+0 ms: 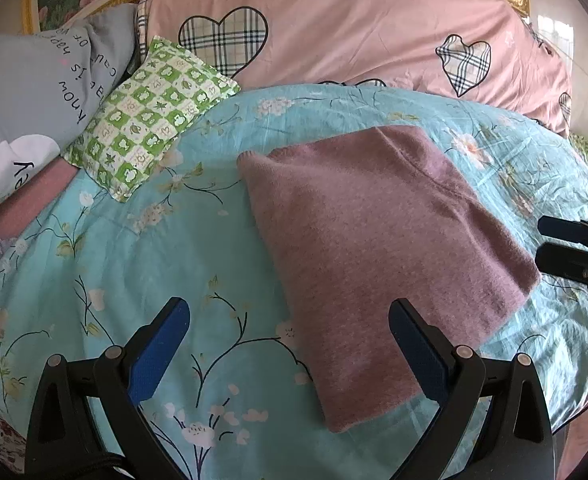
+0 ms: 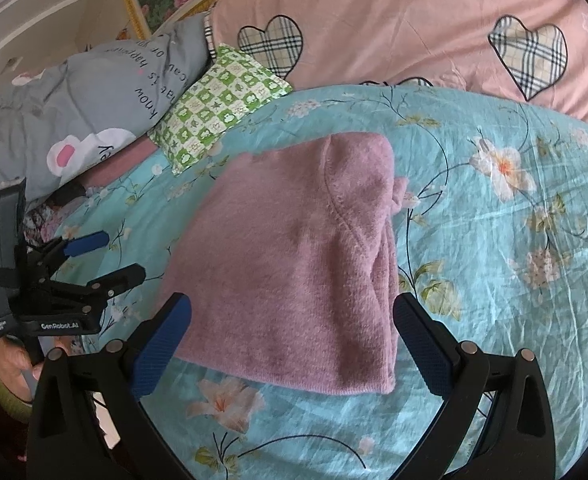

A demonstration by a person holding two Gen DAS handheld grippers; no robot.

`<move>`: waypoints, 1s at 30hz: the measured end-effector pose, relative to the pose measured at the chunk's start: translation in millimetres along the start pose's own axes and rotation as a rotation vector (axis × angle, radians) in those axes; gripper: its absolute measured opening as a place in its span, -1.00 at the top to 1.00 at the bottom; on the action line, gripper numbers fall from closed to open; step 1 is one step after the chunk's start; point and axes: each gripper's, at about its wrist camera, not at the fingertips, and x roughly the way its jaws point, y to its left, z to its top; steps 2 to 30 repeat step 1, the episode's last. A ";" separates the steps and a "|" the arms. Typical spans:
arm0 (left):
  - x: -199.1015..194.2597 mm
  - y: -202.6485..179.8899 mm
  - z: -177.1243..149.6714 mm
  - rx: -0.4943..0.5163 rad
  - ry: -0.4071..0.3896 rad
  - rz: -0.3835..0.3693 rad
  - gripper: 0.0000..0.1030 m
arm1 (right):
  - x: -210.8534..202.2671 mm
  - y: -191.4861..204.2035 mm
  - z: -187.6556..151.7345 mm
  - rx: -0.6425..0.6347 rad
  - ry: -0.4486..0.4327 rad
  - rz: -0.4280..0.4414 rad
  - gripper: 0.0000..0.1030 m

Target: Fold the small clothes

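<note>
The left gripper (image 1: 290,344) is held with its fingers spread wide, nothing between the pads; the right gripper (image 2: 292,340) is likewise wide apart and empty, though contact with the cloth cannot be judged. The folded mauve sweater (image 1: 377,256) is laid flat on the teal floral sheet (image 1: 142,264), at twelve o'clock from the right gripper; a green checked pillow (image 1: 150,116) is seen at ten o'clock.

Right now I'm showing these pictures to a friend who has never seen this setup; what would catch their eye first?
Probably the folded mauve sweater, lying flat in the middle of the turquoise flowered sheet. Next, the pink quilt with plaid hearts behind it and the green checked pillow at the sheet's far left. Both grippers hover open with nothing held: the left gripper at the sweater's near left edge, the right gripper straddling its near end.
</note>
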 end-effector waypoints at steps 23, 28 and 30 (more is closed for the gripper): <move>1.4 0.5 0.0 0.002 0.000 -0.001 -0.94 | 1.0 -1.0 0.1 0.005 0.001 0.002 -0.96; 1.4 0.5 0.0 0.002 0.000 -0.001 -0.94 | 1.0 -1.0 0.1 0.005 0.001 0.002 -0.96; 1.4 0.5 0.0 0.002 0.000 -0.001 -0.94 | 1.0 -1.0 0.1 0.005 0.001 0.002 -0.96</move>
